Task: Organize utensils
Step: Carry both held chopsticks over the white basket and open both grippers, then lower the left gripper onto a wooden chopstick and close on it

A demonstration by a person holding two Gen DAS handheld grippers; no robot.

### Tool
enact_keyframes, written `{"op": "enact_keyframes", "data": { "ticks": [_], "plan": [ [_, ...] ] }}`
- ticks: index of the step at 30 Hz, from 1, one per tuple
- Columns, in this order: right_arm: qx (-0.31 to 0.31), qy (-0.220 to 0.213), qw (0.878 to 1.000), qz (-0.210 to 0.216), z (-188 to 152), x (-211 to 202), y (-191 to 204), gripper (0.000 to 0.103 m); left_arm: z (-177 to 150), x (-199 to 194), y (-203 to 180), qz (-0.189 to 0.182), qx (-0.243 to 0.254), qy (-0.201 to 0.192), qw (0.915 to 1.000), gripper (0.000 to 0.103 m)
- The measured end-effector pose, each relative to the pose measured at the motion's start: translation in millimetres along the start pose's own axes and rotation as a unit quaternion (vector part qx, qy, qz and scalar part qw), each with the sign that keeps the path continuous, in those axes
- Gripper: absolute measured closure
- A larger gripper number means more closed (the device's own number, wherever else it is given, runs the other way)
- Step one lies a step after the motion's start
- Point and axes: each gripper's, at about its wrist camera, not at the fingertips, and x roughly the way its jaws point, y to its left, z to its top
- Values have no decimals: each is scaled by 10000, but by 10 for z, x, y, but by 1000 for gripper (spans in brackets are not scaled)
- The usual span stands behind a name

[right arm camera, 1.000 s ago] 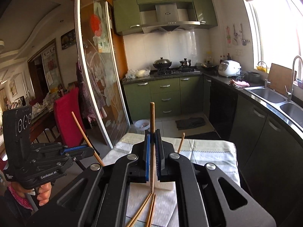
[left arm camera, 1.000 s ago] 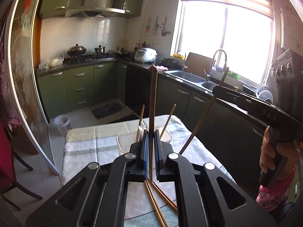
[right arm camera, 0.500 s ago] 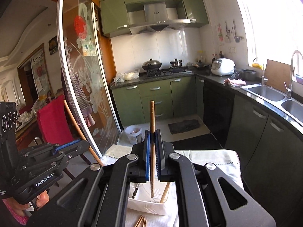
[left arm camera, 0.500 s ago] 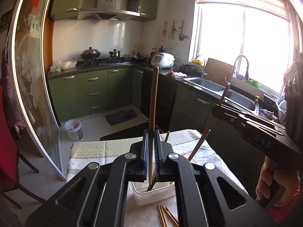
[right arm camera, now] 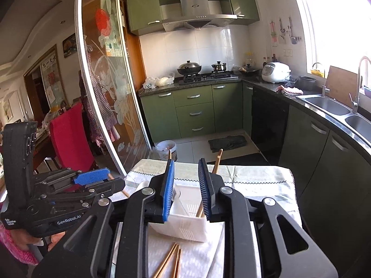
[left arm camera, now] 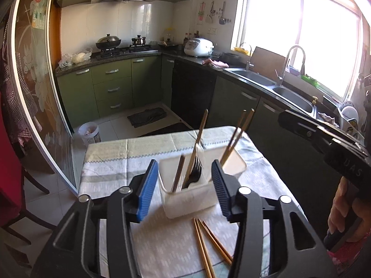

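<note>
Chopsticks [left arm camera: 197, 148] stand in a white plastic holder [left arm camera: 190, 199] on the cloth-covered table [left arm camera: 111, 162], their long axes nearly upright with the lower ends down inside the holder and the upper ends leaning toward the table's far edge. In the left wrist view one long, brown wooden stick rises from the holder's near compartment, a shorter, darker one [left arm camera: 178, 176] stands beside it, and a pair [left arm camera: 236, 136] leans out of the far-right part of the holder, tips angled to the right. A black fork [left arm camera: 196, 169] stands among them, tines up. More chopsticks [left arm camera: 208, 243] lie flat on the cloth just in front of the holder, thin and tan, their long axes running from the holder toward the table's near edge and fanning slightly apart; the right wrist view shows their ends [right arm camera: 172, 261] close to the near edge.

Left gripper [left arm camera: 183, 185] has just been opening: its blue-padded jaws stand wide on either side of the holder, and no stick is pressed between the pads. Right gripper [right arm camera: 185, 190] has also just been opening; its jaws are narrowly parted above the holder, and nothing seems clamped between them, though its fingers hide much of the holder's inside. The holder sits near the middle of the table, well back from the zigzag-trimmed far edge.
</note>
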Motion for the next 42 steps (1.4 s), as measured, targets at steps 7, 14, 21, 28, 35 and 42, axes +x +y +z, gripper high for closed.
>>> {"op": "enact_keyframes", "data": {
  "ticks": [7,14,21,28,35,42],
  "plan": [
    [-63,543,9985,-84,-770,-380,-54,69,-876,440,-70,-238,7,1777,9838,50],
    [363,1249,9915,3,-1491,-322,-274,69,-1385,1053,-136,-231,-234,2823,9588,72],
    [822,1320,9878,-83,-1742,-423,-592,66,-1411,1262,-90,-170,-443,2986,9532,75],
    [919,1388,9860,-33,-1744,-390,-656,64,-1401,1331,-116,11,-286,3061,9516,75],
    [668,1724,9828,5,-1754,-149,-465,62,-1374,1407,-263,123,-26,3034,9528,91],
    [570,2491,9656,481,-1880,388,-291,61,-1324,1186,-53,-169,-339,2616,9644,97]
  ]
}}
